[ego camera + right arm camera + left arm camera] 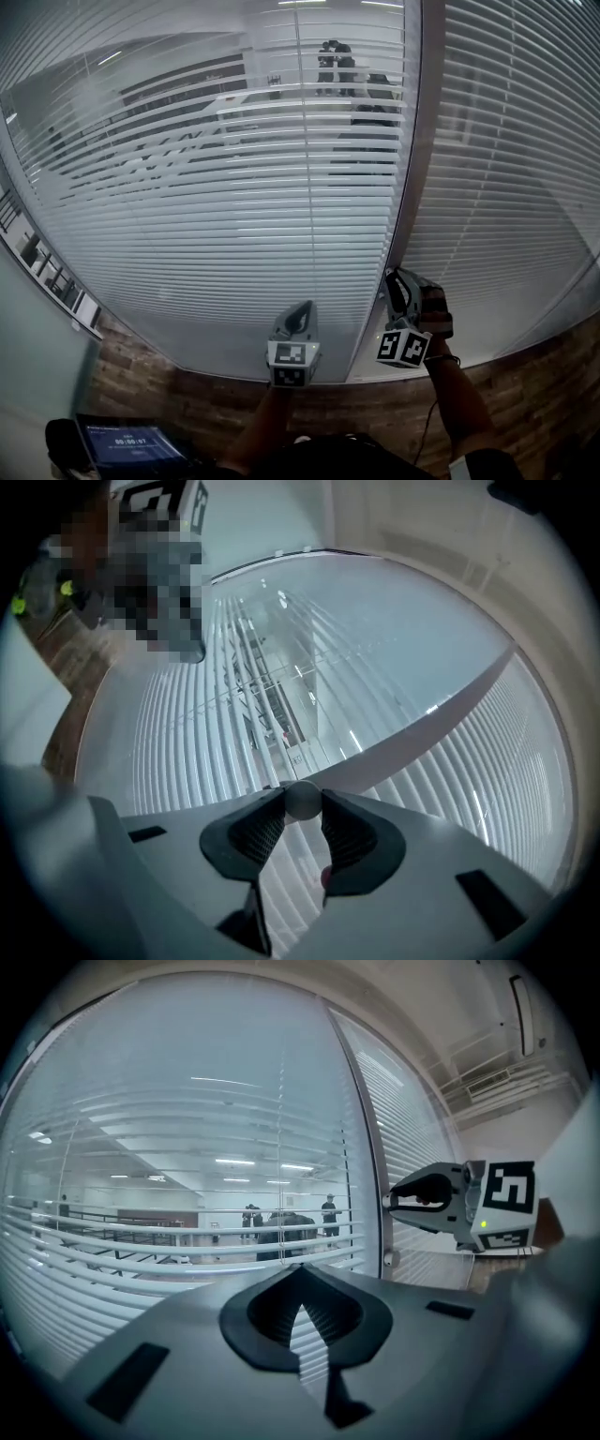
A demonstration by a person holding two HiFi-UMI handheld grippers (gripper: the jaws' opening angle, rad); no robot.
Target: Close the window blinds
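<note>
Currently the small round pale-grey tilt knob [302,799] is clamped between the right gripper's [399,284] jaws; the left gripper's [300,1271] jaws are pressed together, empty. Should the smooth knob be let slip mid-twist, the white horizontal slatted blinds [234,234] would likely be left half open

Left tongs [300,1274] closed, right tongs [302,801] clamped.

Wand [302,800] btwn R gripper [400,279] jaws, blinds [234,206] behind.
</note>
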